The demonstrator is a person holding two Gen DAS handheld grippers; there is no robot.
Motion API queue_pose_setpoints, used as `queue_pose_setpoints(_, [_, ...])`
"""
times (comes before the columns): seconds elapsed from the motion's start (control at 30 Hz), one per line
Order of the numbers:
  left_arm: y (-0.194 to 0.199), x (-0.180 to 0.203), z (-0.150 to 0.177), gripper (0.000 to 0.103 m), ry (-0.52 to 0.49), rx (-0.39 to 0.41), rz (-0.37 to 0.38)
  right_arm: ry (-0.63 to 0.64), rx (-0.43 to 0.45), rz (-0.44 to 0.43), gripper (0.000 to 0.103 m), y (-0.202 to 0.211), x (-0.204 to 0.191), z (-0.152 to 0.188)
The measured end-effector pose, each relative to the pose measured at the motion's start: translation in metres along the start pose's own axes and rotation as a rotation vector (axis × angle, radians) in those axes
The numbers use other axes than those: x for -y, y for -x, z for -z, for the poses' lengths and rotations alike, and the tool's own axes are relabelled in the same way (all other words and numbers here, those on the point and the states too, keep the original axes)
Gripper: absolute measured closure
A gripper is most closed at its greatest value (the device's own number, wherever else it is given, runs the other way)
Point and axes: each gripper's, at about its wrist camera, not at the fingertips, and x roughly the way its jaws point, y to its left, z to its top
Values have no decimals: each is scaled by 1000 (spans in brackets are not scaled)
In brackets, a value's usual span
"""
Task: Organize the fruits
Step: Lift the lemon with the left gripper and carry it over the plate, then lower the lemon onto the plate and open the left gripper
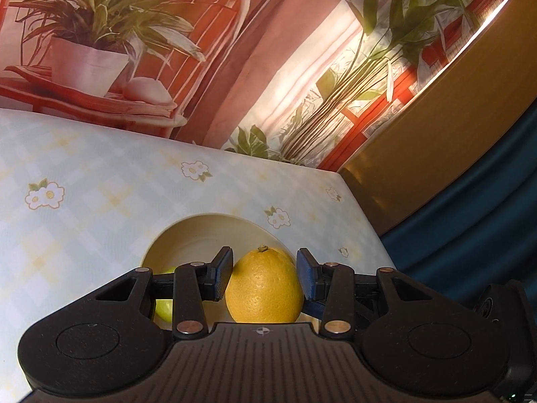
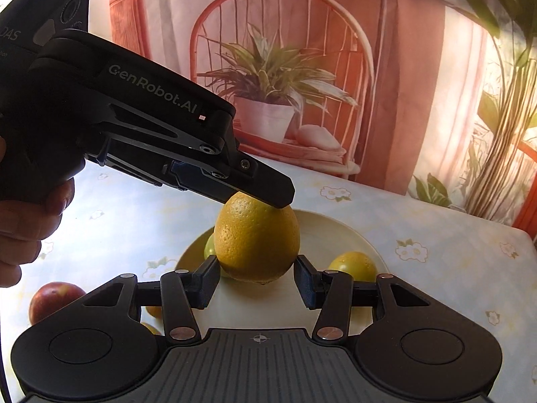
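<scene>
Left gripper [image 1: 264, 277]: clamped on large yellow-orange dimpled citrus fruit [image 2: 256, 240], held above round cream plate [image 2: 339, 231]. Right gripper [image 2: 256, 280]: parted, empty. Step: placing. Next, probably: lower among fruit, release.

Left claw [image 2: 268, 198] and orange [image 2: 256, 238] above plate [image 2: 342, 231].

"GenRobot.AI" in pale letters on the left gripper [image 2: 268, 198], partial "DAS" on its body
</scene>
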Motion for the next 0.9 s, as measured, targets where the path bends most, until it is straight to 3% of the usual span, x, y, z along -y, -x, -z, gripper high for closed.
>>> queue_pose_setpoints(0.2, [-27,-11,-19,59,21,-20,-11,24,-57,1,58,-37,14,-13])
queue_pose_setpoints(0.5, [-47,-34,-22,59,85,-33,-13,43,-137,4,58,-73,17,-20])
queue_pose_setpoints(0.9, [-46,-49,-21,64,123,-12,-36,63,-159,24,58,-83,14,-20])
